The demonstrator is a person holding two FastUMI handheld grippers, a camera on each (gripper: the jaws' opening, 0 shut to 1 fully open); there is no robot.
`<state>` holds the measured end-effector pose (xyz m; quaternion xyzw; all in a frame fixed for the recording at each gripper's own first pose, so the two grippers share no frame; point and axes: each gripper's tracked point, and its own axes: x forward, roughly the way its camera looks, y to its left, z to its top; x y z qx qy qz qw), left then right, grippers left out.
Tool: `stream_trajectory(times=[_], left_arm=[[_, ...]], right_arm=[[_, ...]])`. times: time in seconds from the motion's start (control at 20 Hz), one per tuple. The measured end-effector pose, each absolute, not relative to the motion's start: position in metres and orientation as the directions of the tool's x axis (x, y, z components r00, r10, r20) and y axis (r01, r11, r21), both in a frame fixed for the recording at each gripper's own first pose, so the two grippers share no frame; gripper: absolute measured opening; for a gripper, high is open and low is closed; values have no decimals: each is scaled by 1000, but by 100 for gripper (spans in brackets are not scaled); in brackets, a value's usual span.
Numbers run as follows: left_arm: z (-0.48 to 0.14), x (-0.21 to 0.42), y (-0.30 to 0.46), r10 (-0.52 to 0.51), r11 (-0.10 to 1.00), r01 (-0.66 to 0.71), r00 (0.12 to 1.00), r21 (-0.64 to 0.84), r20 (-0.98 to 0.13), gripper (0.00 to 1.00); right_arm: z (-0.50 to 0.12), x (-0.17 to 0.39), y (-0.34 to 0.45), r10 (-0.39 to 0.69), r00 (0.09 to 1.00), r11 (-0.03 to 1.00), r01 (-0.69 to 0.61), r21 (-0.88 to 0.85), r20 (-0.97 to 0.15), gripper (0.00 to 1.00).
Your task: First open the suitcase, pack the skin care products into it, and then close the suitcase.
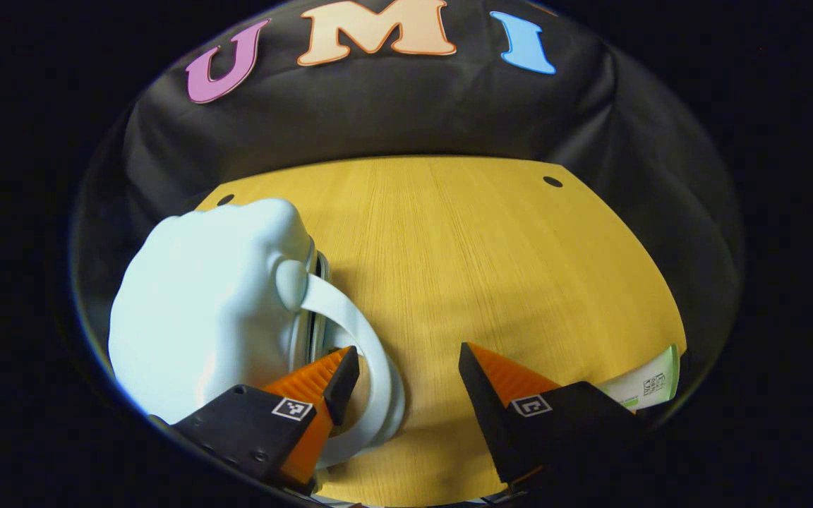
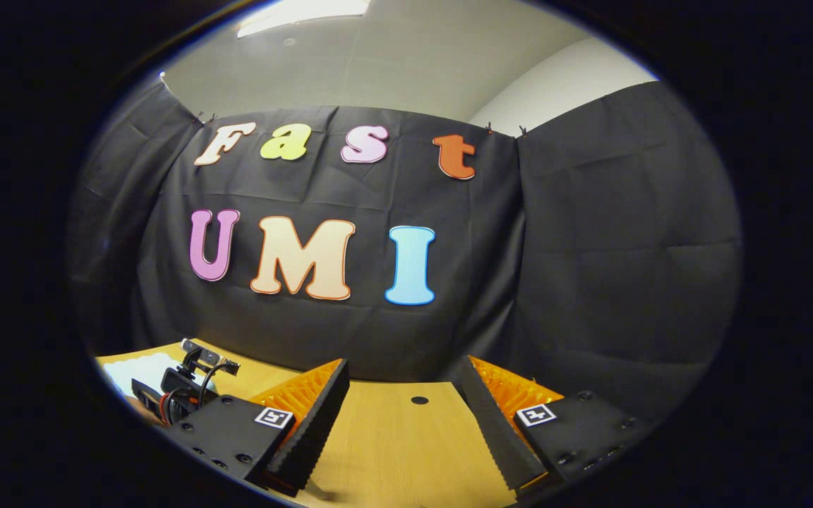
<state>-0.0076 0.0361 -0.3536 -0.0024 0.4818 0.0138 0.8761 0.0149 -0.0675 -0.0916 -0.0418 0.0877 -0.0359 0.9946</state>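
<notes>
Left gripper view shows the left gripper [image 1: 406, 374] low over the wooden tabletop [image 1: 463, 247], jaws wide apart and holding nothing, one finger beside the looped handle [image 1: 371, 353] of the pale blue suitcase [image 1: 209, 310], with a skin care tube [image 1: 650, 384] near the tabletop's edge. Right gripper view shows the right gripper [image 2: 403, 395] raised toward the booth wall, jaws open and empty, the left gripper farther off by the suitcase.

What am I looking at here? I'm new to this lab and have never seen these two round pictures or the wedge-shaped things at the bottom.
A person holds a two-finger tool in each hand, each carrying a forward-looking fisheye camera. In the left gripper view, the left tool hangs open over a yellow wooden table, beside a closed pale blue hard-shell suitcase with a white strap handle. A white-and-green packet peeks out at the table's edge. In the right gripper view, the right tool is open, holding nothing, facing the black cloth wall.
</notes>
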Motion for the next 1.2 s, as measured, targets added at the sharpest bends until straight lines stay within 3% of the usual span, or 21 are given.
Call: stream_trajectory(times=[0.15, 0.25, 0.3, 0.35, 0.4, 0.45, 0.85, 1.2], left_arm=[[-361, -8, 38, 13, 999, -41, 498, -9, -867, 71], [-365, -9, 44, 28, 999, -41, 482, 10, -876, 52], [-365, -10, 47, 42, 999, -42, 477, 25, -878, 37], [-367, -11, 51, 50, 998, -43, 467, 34, -883, 30], [-367, -12, 49, 40, 999, -40, 460, 24, -887, 16], [-368, -11, 49, 29, 999, -29, 454, 17, -891, 12], [-319, -7, 47, 50, 999, -6, 482, 54, -875, 4], [-250, 4, 65, 142, 990, -64, 585, 129, -798, 3]], right_arm=[[-96, 15, -68, -82, 981, 993, 66, -96, -174, 98], [-96, 15, -68, -80, 982, 993, 64, -96, -172, 98], [-96, 16, -68, -78, 983, 994, 62, -95, -169, 98], [-95, 16, -68, -75, 984, 994, 60, -94, -164, 98], [-95, 17, -69, -74, 984, 994, 60, -93, -160, 98], [-96, 18, -70, -71, 985, 994, 58, -89, -156, 98], [-100, 31, -63, 19, 991, 1000, -20, -4, -129, 99], [-105, 35, -48, 129, 986, 991, -123, 61, -102, 98]])
